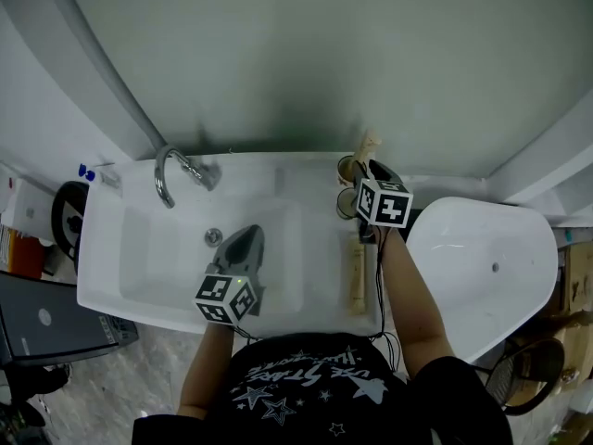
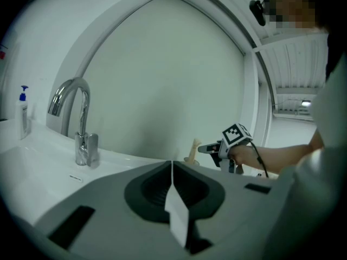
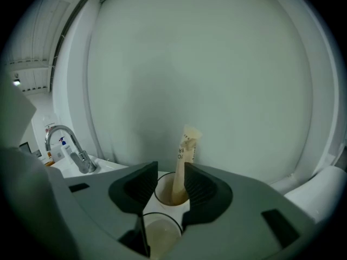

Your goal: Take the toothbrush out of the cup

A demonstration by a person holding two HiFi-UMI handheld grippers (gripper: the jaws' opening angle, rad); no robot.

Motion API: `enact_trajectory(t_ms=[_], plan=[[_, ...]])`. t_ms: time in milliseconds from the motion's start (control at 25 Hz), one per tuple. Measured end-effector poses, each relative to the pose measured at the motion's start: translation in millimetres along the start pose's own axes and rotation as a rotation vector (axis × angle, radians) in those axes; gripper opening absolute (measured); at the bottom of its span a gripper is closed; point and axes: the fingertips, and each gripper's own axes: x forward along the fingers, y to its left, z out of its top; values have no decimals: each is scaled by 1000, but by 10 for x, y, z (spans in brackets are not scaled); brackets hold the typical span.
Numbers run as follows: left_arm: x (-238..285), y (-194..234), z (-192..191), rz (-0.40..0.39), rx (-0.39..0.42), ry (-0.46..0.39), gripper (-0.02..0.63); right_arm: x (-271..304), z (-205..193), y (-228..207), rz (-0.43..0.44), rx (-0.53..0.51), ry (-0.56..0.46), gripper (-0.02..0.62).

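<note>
Two cups stand at the sink's back right corner, a far cup (image 3: 169, 191) and a near one (image 3: 159, 233). A toothbrush in a paper wrapper (image 3: 184, 153) stands upright in the far cup; from the head view it (image 1: 368, 146) rises just behind my right gripper (image 1: 369, 170). The right gripper (image 3: 171, 173) is open, and the toothbrush shows in the gap between its jaws with neither pad on it. My left gripper (image 1: 243, 247) hovers over the basin, its jaws shut (image 2: 172, 169) with nothing held. From the left gripper view the right gripper (image 2: 209, 149) sits beside the toothbrush (image 2: 193, 149).
A chrome faucet (image 1: 176, 174) stands at the back left of the white sink (image 1: 111, 276), with the drain (image 1: 213, 237) near it. A second wrapped stick (image 1: 357, 272) lies on the right rim. A soap bottle (image 2: 23, 110) stands far left. A white tub-like fixture (image 1: 491, 267) sits to the right.
</note>
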Motion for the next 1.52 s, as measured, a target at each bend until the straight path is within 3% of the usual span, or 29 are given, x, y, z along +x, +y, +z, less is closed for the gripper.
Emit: enact_trajectory(t_ms=[480, 720, 960, 1200, 1520], plan=[[109, 217, -50, 3, -9, 33, 21, 363, -55, -157, -138, -32, 22, 155], [199, 242, -105, -21, -18, 52, 21, 394, -96, -235, -193, -48, 36, 93], [242, 219, -142, -41, -26, 63, 21, 372, -117, -214, -193, -61, 43, 37], [208, 251, -143, -43, -36, 64, 21, 329, -94, -171, -174, -48, 25, 23], [107, 259, -85, -37, -30, 35, 21, 138, 180, -70, -137, -46, -77, 21]])
